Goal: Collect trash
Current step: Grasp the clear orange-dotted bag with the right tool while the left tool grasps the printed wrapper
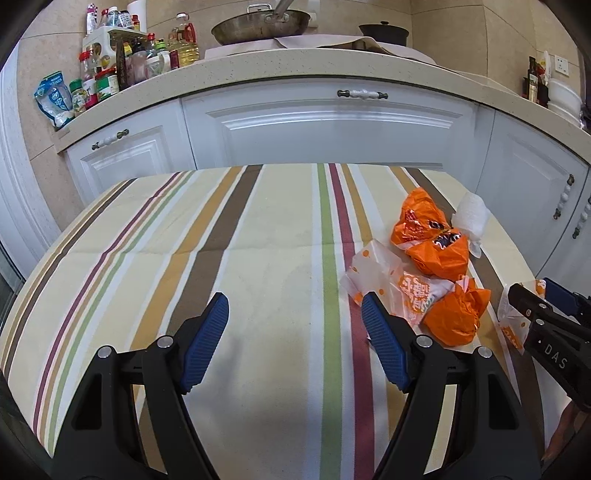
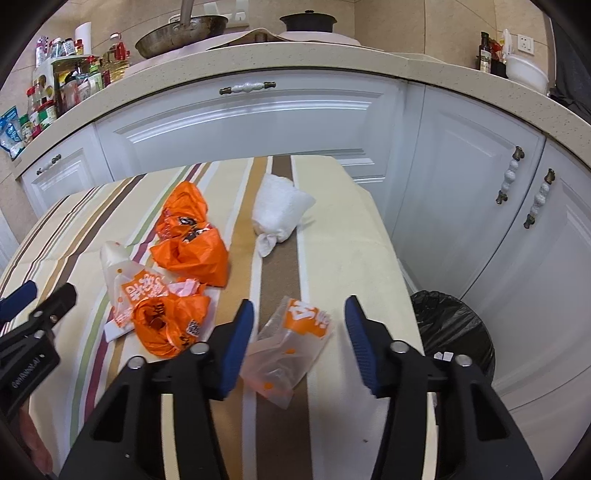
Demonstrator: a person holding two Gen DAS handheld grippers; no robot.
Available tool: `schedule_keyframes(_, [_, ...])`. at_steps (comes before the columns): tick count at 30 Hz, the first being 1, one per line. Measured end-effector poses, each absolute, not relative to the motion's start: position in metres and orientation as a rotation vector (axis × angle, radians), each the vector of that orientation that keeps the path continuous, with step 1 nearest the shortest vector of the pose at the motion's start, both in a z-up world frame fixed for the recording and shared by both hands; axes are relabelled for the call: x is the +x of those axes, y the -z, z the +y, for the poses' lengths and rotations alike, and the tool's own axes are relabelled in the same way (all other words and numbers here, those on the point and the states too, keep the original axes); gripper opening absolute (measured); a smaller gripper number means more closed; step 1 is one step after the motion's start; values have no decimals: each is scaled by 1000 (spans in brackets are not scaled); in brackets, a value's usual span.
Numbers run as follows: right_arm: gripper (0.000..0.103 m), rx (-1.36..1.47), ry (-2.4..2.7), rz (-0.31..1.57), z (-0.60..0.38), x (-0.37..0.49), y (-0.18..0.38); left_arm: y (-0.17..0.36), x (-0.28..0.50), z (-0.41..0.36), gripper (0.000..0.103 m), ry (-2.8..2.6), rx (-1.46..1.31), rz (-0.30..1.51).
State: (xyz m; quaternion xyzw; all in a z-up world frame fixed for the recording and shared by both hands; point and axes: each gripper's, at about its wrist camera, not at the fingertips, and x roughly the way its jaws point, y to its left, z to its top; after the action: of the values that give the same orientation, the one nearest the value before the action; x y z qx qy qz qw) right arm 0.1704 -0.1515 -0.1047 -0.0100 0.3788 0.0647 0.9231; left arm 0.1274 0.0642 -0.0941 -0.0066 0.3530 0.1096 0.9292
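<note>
Trash lies on a striped tablecloth. A large crumpled orange bag lies far, a smaller orange wad sits on a white-and-orange wrapper, and a white tissue wad lies to the right. A clear wrapper with an orange label lies between the jaws of my right gripper, which is open. My left gripper is open and empty over bare cloth, left of the orange wad and the far orange bag. A bin with a black liner stands right of the table.
White kitchen cabinets and a counter stand behind the table. The counter holds bottles and jars, a wok and a dark pot. The right gripper's body shows at the right edge of the left wrist view.
</note>
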Motion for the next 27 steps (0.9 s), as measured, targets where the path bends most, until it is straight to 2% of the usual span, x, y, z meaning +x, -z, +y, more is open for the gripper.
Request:
schedule_keyframes(1, [43,-17,-143,778,-151,169,105,95,128,62,77,-217,-8,727])
schedule_keyframes(4, [37,-8,-162,774,-151,167,105,98,130,58,78,-200,-8,739])
schedule_keyframes(8, [21,14,-187,766,-155,165,103,99,132,52,78,-182,-2,744])
schedule_keyframes(22, [18,3,-153,718,-174,158,96,93,162,45,77,-202,-24,725])
schedule_keyframes(24, [18,-1,-145,713,-177,159,95,94,166,44,76,-203,-29,729])
schedule_keyframes(26, [18,-17,-133,700,-179,159,94,97,172,44,66,-198,-31,745])
schedule_keyframes(27, [18,-22,-129,694,-180,159,93,98,173,43,57,-195,-30,752])
